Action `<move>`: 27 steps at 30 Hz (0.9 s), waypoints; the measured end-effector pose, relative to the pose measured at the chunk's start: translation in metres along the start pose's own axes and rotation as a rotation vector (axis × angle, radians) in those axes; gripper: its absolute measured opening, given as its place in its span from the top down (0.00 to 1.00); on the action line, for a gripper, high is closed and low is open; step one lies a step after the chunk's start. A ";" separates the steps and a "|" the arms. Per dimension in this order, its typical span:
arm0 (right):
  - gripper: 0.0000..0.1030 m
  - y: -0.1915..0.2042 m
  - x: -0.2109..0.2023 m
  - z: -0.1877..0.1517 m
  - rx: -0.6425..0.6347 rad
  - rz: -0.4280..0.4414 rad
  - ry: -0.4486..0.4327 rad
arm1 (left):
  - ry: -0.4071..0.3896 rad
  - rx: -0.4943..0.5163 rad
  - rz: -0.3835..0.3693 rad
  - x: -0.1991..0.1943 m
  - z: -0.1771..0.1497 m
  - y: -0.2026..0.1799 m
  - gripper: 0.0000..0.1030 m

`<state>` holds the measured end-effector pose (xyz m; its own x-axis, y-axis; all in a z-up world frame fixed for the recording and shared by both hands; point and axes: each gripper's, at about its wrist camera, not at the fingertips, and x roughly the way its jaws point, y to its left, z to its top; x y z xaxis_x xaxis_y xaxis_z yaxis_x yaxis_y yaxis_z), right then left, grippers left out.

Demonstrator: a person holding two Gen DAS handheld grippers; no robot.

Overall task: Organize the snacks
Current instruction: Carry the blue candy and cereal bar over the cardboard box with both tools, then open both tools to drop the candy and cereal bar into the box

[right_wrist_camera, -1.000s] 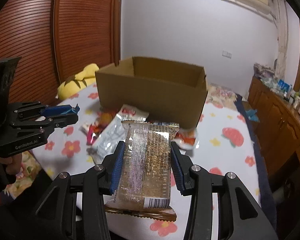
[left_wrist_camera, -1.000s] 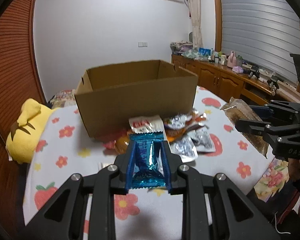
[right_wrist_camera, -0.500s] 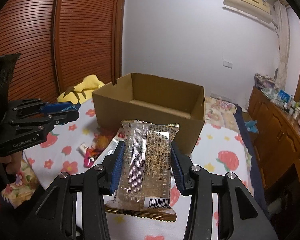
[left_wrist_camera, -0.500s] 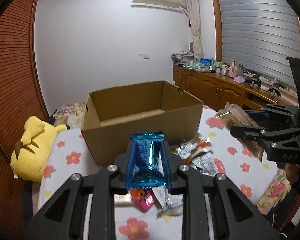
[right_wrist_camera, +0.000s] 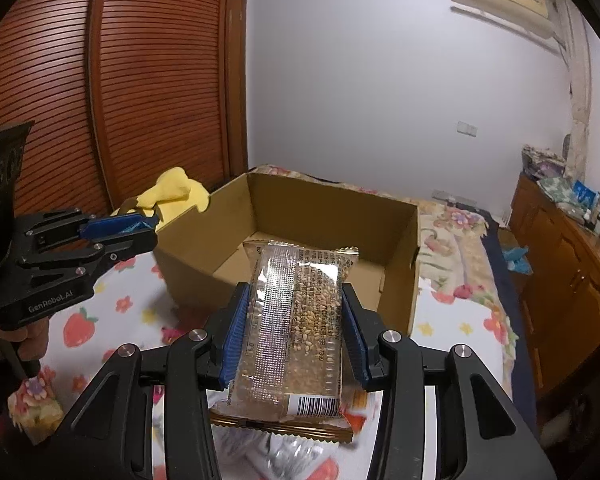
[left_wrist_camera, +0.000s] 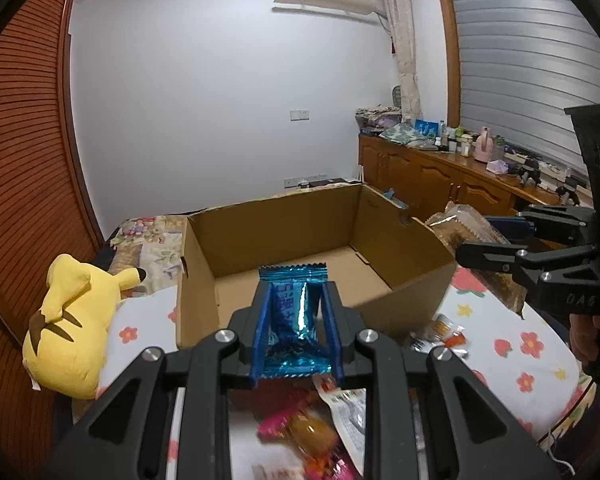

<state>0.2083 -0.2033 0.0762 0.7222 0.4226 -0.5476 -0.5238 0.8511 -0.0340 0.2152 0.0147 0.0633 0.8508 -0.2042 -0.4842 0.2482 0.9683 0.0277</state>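
My left gripper (left_wrist_camera: 294, 298) is shut on a shiny blue snack packet (left_wrist_camera: 294, 320), held just before the near wall of an open cardboard box (left_wrist_camera: 404, 248). My right gripper (right_wrist_camera: 296, 308) is shut on a clear packet of sesame bar (right_wrist_camera: 296, 336) with a gold edge, also in front of the box (right_wrist_camera: 396, 264). The box's bottom shows bare cardboard. Each gripper appears in the other's view: the right gripper (left_wrist_camera: 476, 246) at the right edge, the left gripper (right_wrist_camera: 150, 230) at the left edge. Loose snack packets (left_wrist_camera: 320, 428) lie blurred on the flowered cloth below.
A yellow plush toy (left_wrist_camera: 68, 320) lies left of the box on the flowered cloth (left_wrist_camera: 516, 344). Wooden slatted doors (right_wrist_camera: 152, 80) stand at the left. A wooden cabinet (left_wrist_camera: 440, 172) with clutter runs along the right wall under a shuttered window.
Both grippers have risen and moved forward toward the box with their packets. The box's inside now shows, and the loose snacks have slid below the fingers.
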 end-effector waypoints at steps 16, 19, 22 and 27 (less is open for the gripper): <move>0.57 -0.031 0.085 0.029 -0.002 0.041 0.101 | 0.084 0.008 0.012 0.090 0.030 0.023 0.77; 0.57 -0.034 0.095 0.026 0.003 0.045 0.123 | 0.095 0.011 0.011 0.100 0.031 0.023 0.77; 0.57 -0.037 0.103 0.023 0.017 0.047 0.144 | 0.111 0.001 0.007 0.110 0.030 0.023 0.77; 0.49 -0.042 0.110 0.021 0.039 0.053 0.160 | 0.132 -0.006 0.004 0.121 0.028 0.021 0.73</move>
<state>0.3191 -0.1858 0.0349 0.6115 0.4147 -0.6738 -0.5387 0.8420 0.0293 0.3363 0.0060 0.0294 0.7835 -0.1798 -0.5948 0.2414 0.9701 0.0248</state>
